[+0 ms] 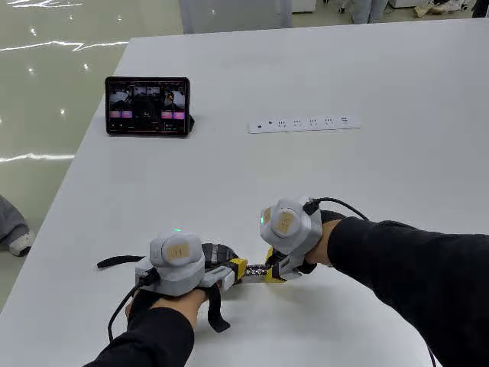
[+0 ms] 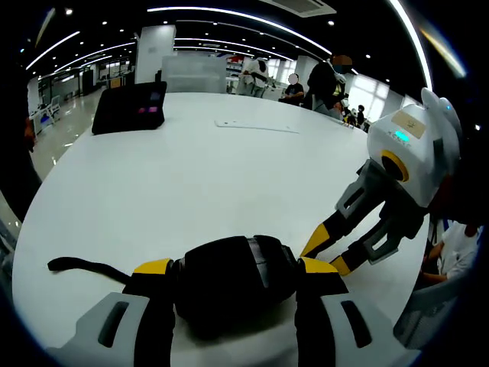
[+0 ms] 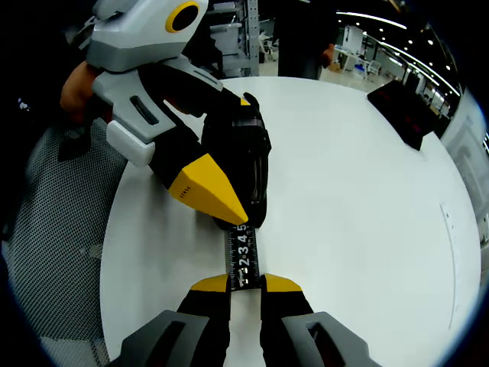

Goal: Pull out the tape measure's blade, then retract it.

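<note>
A black tape measure lies on the white table, and my left gripper is shut on its case, one yellow-tipped finger on each side. Its case faces me in the right gripper view, with a short length of blade drawn out, numbers showing. My right gripper is shut on the blade's end. In the head view the left gripper and the right gripper sit close together near the table's front edge, the blade between them. The case's black wrist strap trails left.
A tablet stands propped at the back left of the table. A white power strip lies beyond the grippers. The table's left edge drops to a shiny floor. People stand far off across the room.
</note>
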Demonstrator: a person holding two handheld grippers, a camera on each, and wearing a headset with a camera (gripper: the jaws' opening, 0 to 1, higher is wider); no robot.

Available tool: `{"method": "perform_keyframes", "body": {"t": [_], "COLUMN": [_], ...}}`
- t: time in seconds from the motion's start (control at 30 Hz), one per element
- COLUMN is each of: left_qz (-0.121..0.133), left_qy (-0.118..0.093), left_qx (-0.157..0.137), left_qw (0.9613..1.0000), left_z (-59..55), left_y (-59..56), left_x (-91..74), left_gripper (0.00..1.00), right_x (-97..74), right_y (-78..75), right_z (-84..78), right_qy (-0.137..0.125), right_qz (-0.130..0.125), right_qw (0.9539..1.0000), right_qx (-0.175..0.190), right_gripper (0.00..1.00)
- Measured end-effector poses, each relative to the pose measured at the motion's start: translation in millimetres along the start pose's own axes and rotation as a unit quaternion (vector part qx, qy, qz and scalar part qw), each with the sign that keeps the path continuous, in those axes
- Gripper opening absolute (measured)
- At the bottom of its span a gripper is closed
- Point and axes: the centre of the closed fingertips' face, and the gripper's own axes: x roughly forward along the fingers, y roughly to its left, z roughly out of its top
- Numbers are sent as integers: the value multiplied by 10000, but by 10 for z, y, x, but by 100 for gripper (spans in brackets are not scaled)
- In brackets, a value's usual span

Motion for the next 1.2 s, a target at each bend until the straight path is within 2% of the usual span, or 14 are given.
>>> {"method": "perform_keyframes", "body": {"t": [0.43,0.73,1.2], "left_qz": [-13,-18,-8], "left_qy": [-18,-6,-10], "left_qx": [11,-14,-12], "left_qw": [10000,10000,10000], "left_z": [1,-10,-3], "left_y": [0,-5,-4], "left_x": [0,-5,4], "left_gripper": [59,59,60], "right_x": [79,125,135], "right_y": [9,14,11], "right_z": [121,214,240], "right_qy": [-52,-183,-206], "right_qz": [-69,-62,-52], "right_qw": [10000,9998,9998], "right_qx": [-22,8,32], "right_gripper": [11,11,11]}}
